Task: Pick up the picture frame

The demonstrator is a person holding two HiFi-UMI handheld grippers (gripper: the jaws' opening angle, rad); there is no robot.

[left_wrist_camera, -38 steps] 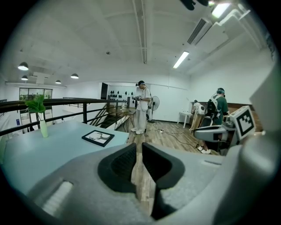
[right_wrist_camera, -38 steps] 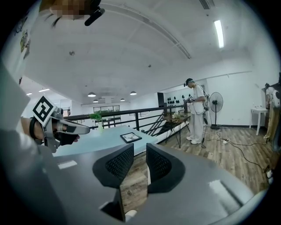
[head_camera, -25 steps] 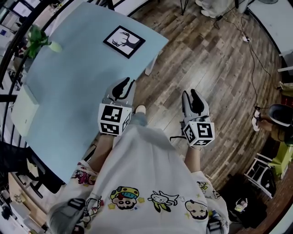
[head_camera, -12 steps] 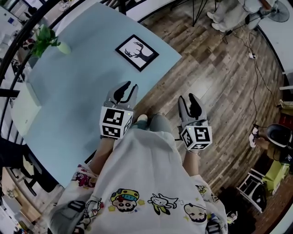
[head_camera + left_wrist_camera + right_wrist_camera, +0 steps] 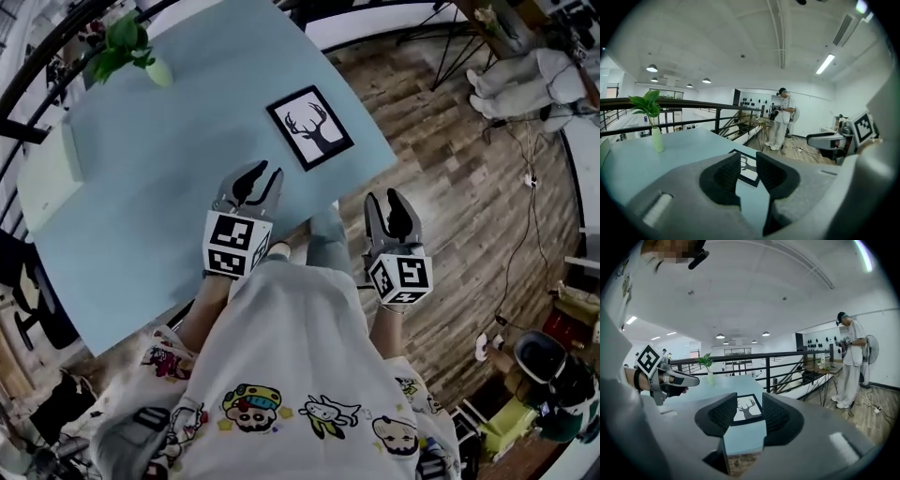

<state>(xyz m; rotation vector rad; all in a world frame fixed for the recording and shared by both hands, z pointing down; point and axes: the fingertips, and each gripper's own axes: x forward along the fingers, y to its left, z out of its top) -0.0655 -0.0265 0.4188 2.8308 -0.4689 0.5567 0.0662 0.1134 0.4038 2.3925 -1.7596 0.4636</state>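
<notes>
The head view looks steeply down from above the person onto the desk (image 5: 141,187) and floor (image 5: 450,187). Each gripper view sits low behind its own jaws, facing almost level across the desk toward the railing (image 5: 693,103). All three views share the picture frame (image 5: 310,127) by the desk's edge.

Pale blue table (image 5: 141,206) bears a picture frame (image 5: 310,127), a vase (image 5: 158,72) and a whitish slab (image 5: 42,178)
</notes>
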